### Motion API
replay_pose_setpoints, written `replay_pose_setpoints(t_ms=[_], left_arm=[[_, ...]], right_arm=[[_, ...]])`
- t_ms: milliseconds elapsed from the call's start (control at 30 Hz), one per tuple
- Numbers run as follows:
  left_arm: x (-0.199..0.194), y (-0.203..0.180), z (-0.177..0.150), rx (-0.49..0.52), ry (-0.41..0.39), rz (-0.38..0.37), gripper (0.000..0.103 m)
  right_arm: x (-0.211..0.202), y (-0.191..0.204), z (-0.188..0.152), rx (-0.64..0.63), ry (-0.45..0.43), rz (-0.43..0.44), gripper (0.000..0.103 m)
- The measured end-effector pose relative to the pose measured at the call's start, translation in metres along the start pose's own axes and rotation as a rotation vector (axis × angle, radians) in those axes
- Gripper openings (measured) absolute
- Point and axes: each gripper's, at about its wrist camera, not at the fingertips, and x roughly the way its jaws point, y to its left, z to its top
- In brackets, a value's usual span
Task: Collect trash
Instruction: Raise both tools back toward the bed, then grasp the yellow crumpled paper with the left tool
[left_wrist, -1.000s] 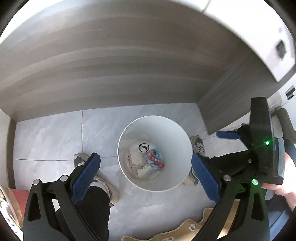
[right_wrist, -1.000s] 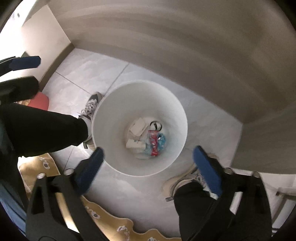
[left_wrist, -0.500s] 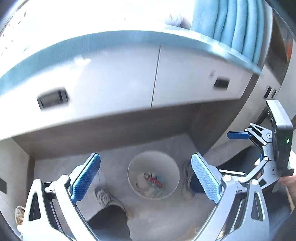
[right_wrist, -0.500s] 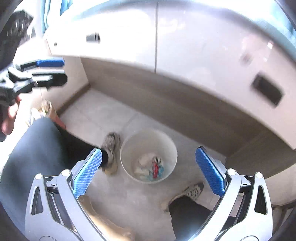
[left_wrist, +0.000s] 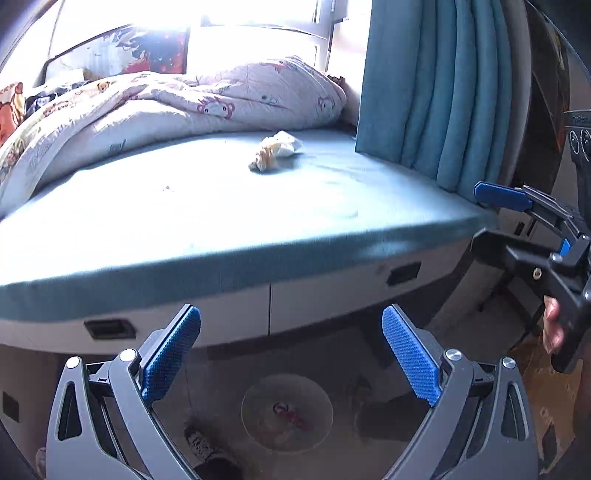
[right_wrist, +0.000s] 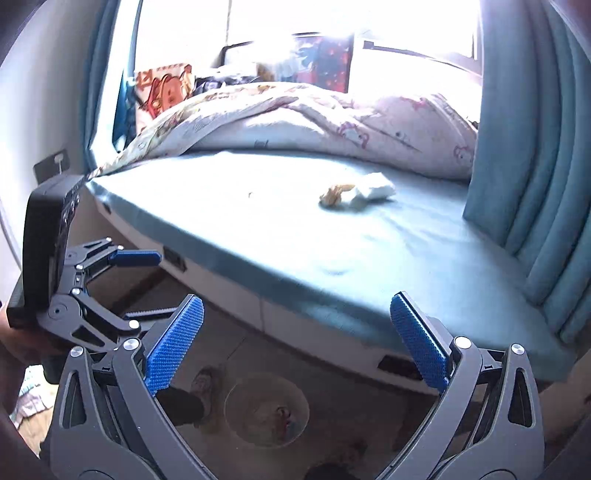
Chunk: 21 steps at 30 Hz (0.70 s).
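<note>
A crumpled wad of trash (left_wrist: 276, 149) lay on the blue mattress (left_wrist: 221, 206), near the quilt (left_wrist: 177, 107) and well apart from both tools. Its long axis ran roughly across the bed, tan end toward the quilt side, white end toward the curtain (left_wrist: 436, 88). The left hand-held gripper (left_wrist: 291, 354) and right hand-held gripper (right_wrist: 297, 341) were both spread wide, empty, above the white bin (left_wrist: 287, 411) on the floor.

Bin (left_wrist: 287, 411) contents too dim/blurred to ID; quilt (left_wrist: 155, 107) cut off at left edge.
</note>
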Motion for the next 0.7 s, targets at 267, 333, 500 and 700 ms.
replay_pose_setpoints(t_ms=[267,333,500,700], left_arm=[[0.039,0.013,0.077,0.011,-0.025,0.006,0.097],[0.056,0.020,0.097,0.000,-0.023,0.002,0.097],[0.109,0.033,0.141,-0.039,0.042,-0.012,0.097],[0.177,0.042,0.177,-0.055,0.131,-0.036,0.097]], right_arm=[[0.033,-0.044,0.050,0.013,0.016,-0.023,0.098],[0.046,-0.054,0.061,0.012,0.026,-0.029,0.098],[0.076,-0.084,0.085,0.030,0.021,-0.045,0.098],[0.109,-0.114,0.107,0.039,0.021,-0.052,0.098]])
